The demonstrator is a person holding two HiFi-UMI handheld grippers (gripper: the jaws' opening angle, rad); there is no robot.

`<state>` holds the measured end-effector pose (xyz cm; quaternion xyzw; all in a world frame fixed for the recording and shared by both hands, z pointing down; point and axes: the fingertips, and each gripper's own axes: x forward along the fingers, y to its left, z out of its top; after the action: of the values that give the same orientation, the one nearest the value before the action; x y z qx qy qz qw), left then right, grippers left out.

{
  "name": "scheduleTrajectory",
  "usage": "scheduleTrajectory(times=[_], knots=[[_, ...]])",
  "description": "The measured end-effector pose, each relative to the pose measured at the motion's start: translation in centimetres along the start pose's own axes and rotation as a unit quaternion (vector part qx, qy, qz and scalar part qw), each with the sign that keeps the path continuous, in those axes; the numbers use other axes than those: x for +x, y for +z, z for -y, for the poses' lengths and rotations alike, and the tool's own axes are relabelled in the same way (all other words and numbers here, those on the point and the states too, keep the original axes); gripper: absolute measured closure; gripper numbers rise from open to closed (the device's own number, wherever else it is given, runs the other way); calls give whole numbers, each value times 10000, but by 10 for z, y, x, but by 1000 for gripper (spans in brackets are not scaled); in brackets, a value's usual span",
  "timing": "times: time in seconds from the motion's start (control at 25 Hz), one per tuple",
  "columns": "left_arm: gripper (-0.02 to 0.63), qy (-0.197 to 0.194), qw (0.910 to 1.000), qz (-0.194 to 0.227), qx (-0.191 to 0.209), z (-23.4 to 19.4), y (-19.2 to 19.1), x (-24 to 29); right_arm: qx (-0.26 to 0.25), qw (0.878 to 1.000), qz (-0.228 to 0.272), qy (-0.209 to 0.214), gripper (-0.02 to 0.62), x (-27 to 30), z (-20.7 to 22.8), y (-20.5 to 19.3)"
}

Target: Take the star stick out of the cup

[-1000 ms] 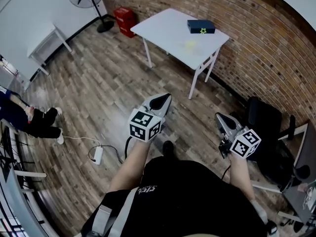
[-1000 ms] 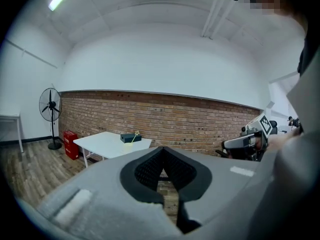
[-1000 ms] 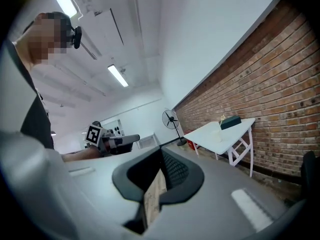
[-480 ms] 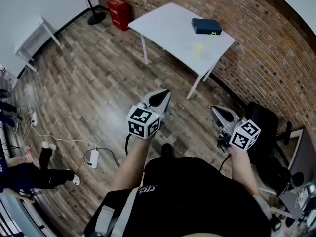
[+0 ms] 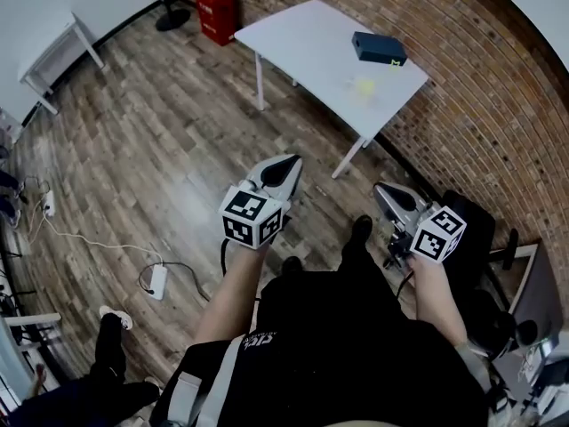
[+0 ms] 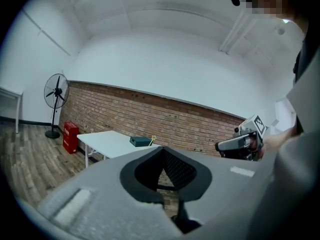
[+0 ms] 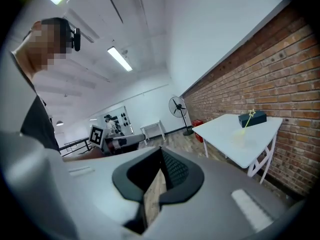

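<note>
Wood-plank flooring point(image 5: 160, 149) spreads under the person, who stands with both tools held out in front, in the lower middle of the head view. The left tool point(image 5: 289, 160) has its jaws pressed together with nothing between them. The right tool point(image 5: 380, 188), near a black chair point(image 5: 476, 229), also has its tips meeting and empty, with a sliver of floor showing through behind them. A white power strip point(image 5: 158, 280) lies on the planks at lower left. Farther off, at upper right against the brick wall point(image 5: 480, 78), stands the white desk point(image 5: 302, 43). On it a clear cup point(image 5: 363, 87) holds the yellow star stick point(image 7: 248, 120), tilted, near a dark box point(image 5: 380, 48) and well apart from both tools. Beyond the desk, at the top edge, are a red container point(image 5: 216, 12) and a standing fan point(image 5: 167, 3).
</note>
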<state>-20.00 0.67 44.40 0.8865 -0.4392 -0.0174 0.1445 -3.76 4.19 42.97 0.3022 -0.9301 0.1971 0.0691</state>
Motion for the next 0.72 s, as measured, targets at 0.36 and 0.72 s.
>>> scheduleTrajectory(times=[0.36,0.72], knots=[[598,-104,9992,-323,219,2,9,80,435,9978,497,-63,595,1,76,30],[598,-137,9984,-510,197,-29,31,189,653,9964,540,5,595,33,181,62]])
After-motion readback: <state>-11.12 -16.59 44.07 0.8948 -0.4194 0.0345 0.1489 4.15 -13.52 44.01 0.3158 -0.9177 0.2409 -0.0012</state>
